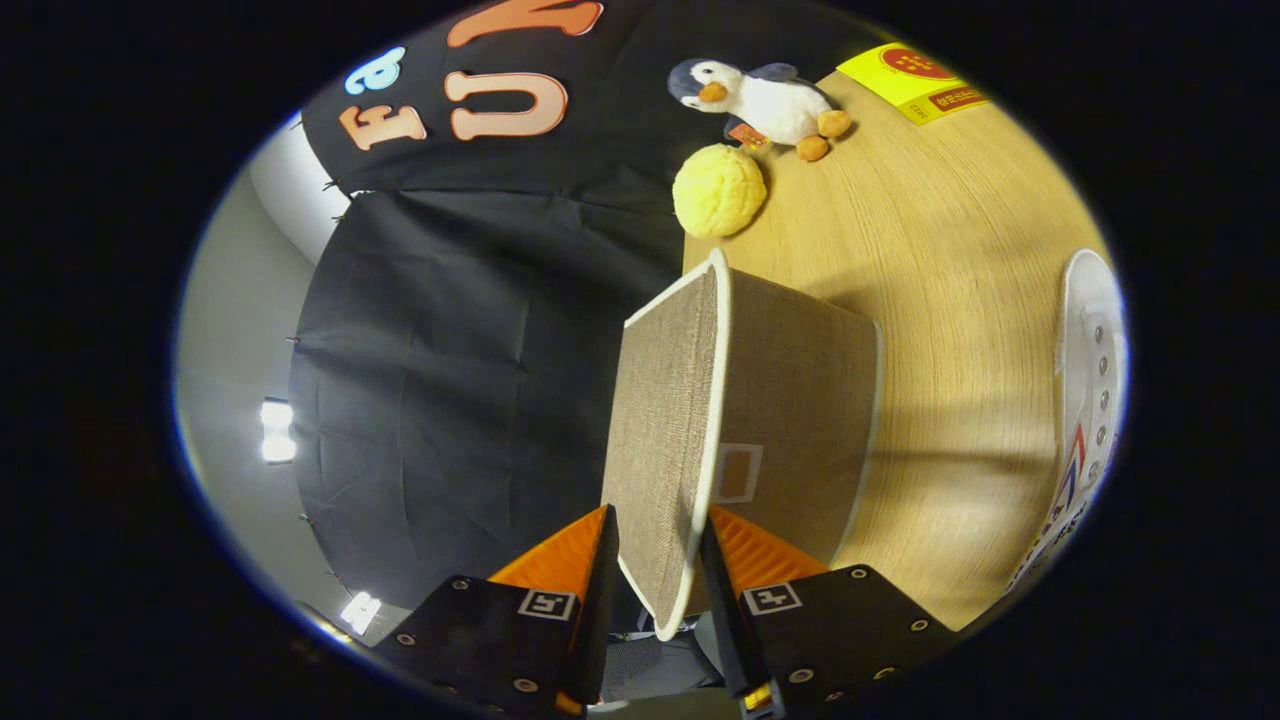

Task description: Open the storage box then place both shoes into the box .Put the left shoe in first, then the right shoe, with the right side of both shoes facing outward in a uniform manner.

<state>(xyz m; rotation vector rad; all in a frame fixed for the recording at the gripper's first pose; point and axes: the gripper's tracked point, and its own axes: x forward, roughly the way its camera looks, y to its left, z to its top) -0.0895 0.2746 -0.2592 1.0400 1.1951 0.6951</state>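
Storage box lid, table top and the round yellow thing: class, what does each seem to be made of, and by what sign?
Storage box lid, held between the tongs: woven fabric, matt, with visible weave and pale piped edging. Table top: wood or wood-look laminate, smooth, with grain lines and a soft sheen. Round yellow thing: probably soft foam or plush, with a bumpy matt surface; unsure.

Hand-held gripper [655, 545] w/ both fingers clamped on the lid [665, 430] of the storage box [795, 400], lid edge btwn them, swung up off the box. Wooden tabletop [950, 260] under it. Beyond the box: yellow bun-like ball [719, 189], then plush penguin [765, 100], yellow packet [915, 78] near it. White shoe [1088, 400] lies well apart from the box
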